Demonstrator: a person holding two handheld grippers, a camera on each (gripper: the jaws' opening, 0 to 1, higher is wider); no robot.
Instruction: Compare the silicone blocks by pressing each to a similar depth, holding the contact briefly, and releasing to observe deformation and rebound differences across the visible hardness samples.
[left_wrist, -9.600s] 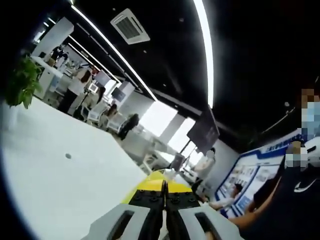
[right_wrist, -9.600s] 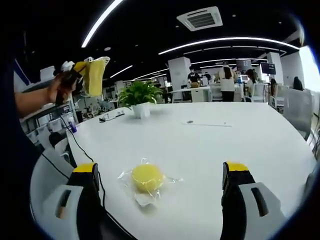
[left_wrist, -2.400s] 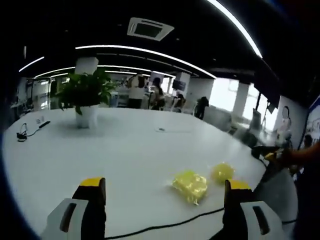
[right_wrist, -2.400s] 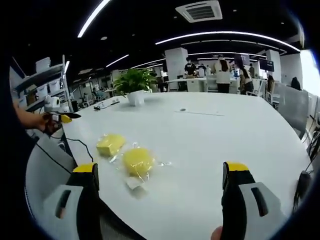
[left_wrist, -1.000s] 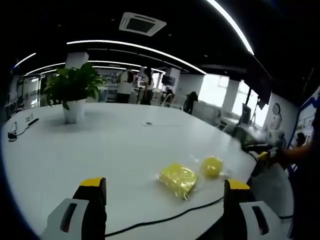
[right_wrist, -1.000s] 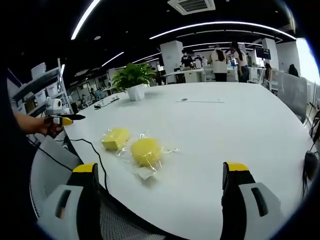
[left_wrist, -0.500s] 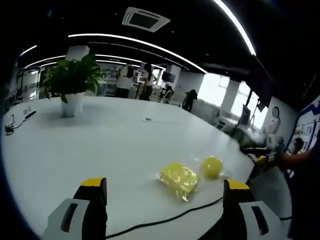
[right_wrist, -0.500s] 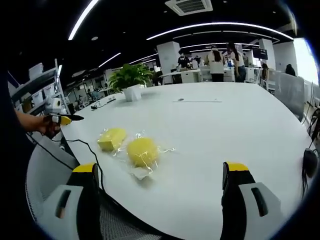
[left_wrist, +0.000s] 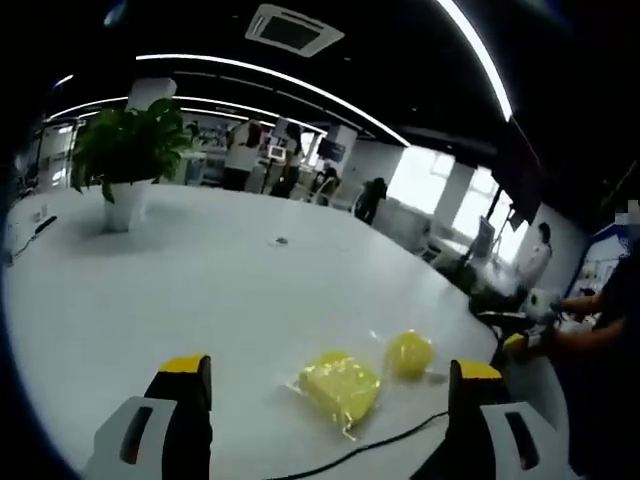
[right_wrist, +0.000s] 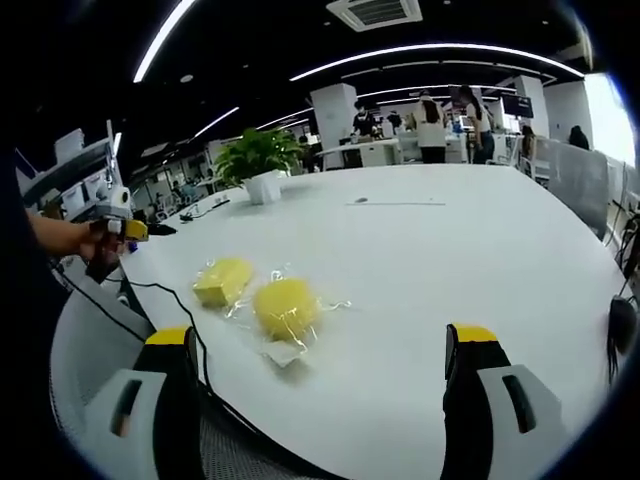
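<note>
Two yellow silicone samples in clear wrap lie on the white table (right_wrist: 470, 270). The square block (left_wrist: 340, 384) (right_wrist: 223, 281) sits beside the round block (left_wrist: 410, 353) (right_wrist: 285, 309), the two nearly touching. In the left gripper view my left gripper (left_wrist: 325, 395) is open, its jaws wide apart, and the square block lies between them, a little ahead. My right gripper (right_wrist: 325, 370) is open too, with the round block ahead of its left jaw. The right gripper (left_wrist: 520, 335) comes in from the right of the left gripper view, and the left gripper (right_wrist: 115, 225) shows at the left of the right gripper view, held in a hand.
A black cable (right_wrist: 165, 300) runs along the table edge near the blocks. A potted plant (right_wrist: 258, 165) (left_wrist: 120, 160) stands farther back on the table. People stand at desks (right_wrist: 430, 125) in the background.
The left gripper's camera has come closer and lower, so the two blocks sit lower and larger in its view. The right gripper's view has hardly shifted. Both grippers stay open.
</note>
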